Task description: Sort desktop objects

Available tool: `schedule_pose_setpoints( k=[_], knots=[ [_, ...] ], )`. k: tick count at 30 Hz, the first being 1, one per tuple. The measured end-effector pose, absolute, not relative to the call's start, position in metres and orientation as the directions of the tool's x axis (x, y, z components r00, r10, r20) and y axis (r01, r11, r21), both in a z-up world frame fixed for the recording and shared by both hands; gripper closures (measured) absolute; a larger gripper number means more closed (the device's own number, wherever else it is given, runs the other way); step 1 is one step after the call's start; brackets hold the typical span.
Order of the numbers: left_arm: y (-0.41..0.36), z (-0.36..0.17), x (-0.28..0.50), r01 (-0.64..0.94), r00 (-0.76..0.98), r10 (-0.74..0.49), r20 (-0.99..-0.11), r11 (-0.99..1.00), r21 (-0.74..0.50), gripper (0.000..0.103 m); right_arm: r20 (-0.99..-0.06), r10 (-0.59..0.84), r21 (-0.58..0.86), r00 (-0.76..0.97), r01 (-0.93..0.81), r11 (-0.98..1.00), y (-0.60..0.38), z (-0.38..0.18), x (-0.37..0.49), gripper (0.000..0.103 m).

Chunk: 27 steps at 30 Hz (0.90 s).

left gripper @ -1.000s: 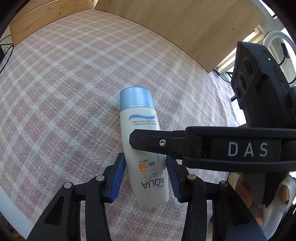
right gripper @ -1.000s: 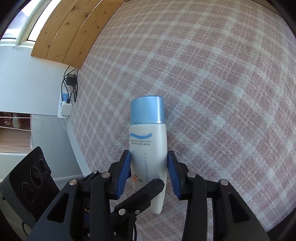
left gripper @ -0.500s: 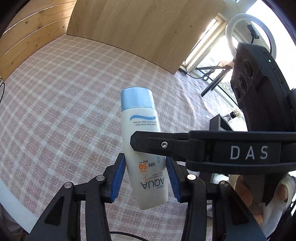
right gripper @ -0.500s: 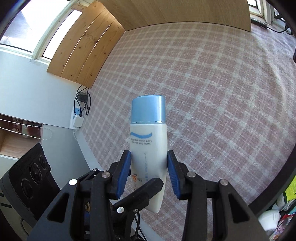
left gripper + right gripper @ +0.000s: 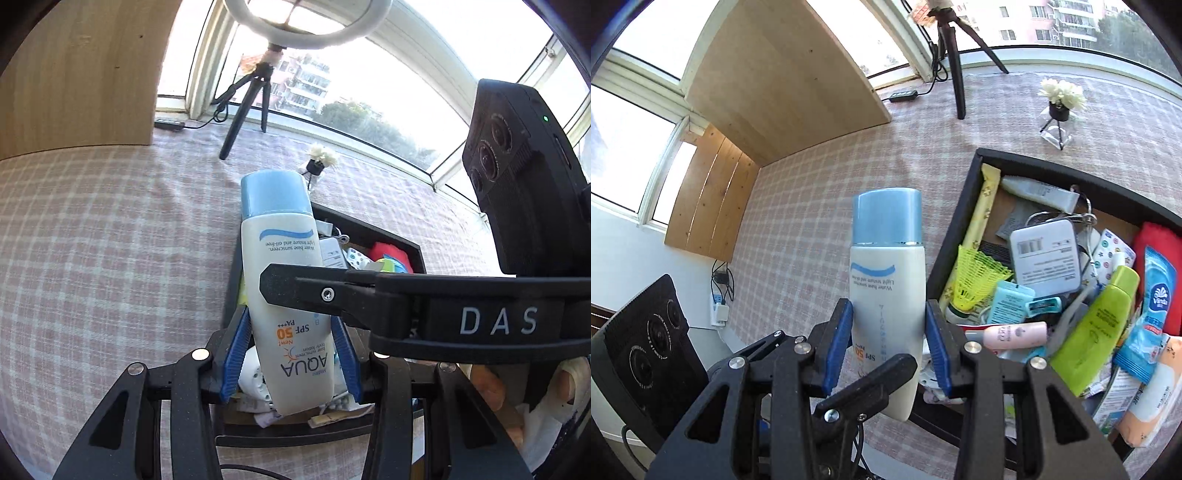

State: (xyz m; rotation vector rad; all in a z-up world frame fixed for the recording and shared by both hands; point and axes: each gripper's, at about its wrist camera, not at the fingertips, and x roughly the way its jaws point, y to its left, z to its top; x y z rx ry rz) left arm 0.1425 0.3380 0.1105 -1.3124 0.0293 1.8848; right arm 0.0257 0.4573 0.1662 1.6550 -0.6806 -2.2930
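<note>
Pink-check cloth [image 5: 92,240], sunny windows; both grippers [image 5: 291,350] [image 5: 888,343] pinch sunscreen bottle [image 5: 886,280] w/ pads.

We see our right gripper [image 5: 889,347] clamping the sunscreen bottle [image 5: 887,280], blue cap up. The black tray [image 5: 955,221] beside it is crammed with clutter.

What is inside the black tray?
The black tray holds a yellow shuttlecock, a grey box, a green bottle, a pink tube and tissue packs. Its bottom is mostly covered by the clutter.
</note>
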Motion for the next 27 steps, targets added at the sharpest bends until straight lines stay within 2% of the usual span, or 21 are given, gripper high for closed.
schedule_pose_setpoints(
  k=[13,15,18,19,21,27],
  knots=[
    [0.476,0.119,0.205,-0.781,0.073,0.588,-0.806,-0.469,-0.412,0.060,-0.870,-0.299,0.427,-0.393,-0.295,-0.855,0.596,0.174,0.087,0.064],
    [0.486,0.117,0.213,-0.806,0.043,0.557,-0.829,-0.471,-0.358,0.060,-0.885,-0.261,0.391,-0.385,-0.312,-0.866,0.603,0.172,0.091,0.064],
    [0.493,0.112,0.214,-0.820,0.010,0.515,-0.857,-0.486,-0.301,0.051,-0.902,-0.199,0.335,-0.383,-0.329,-0.883,0.609,0.173,0.094,0.059],
    [0.491,0.110,0.212,-0.816,0.005,0.507,-0.862,-0.496,-0.297,0.050,-0.902,-0.191,0.330,-0.388,-0.332,-0.884,0.610,0.175,0.093,0.054],
    [0.488,0.109,0.207,-0.810,-0.014,0.497,-0.868,-0.514,-0.282,0.050,-0.899,-0.180,0.325,-0.398,-0.333,-0.885,0.611,0.177,0.092,0.051],
    [0.459,0.116,0.187,-0.775,-0.075,0.489,-0.869,-0.577,-0.258,0.049,-0.899,-0.167,0.296,-0.404,-0.280,-0.913,0.588,0.184,0.084,0.050]
  ],
)
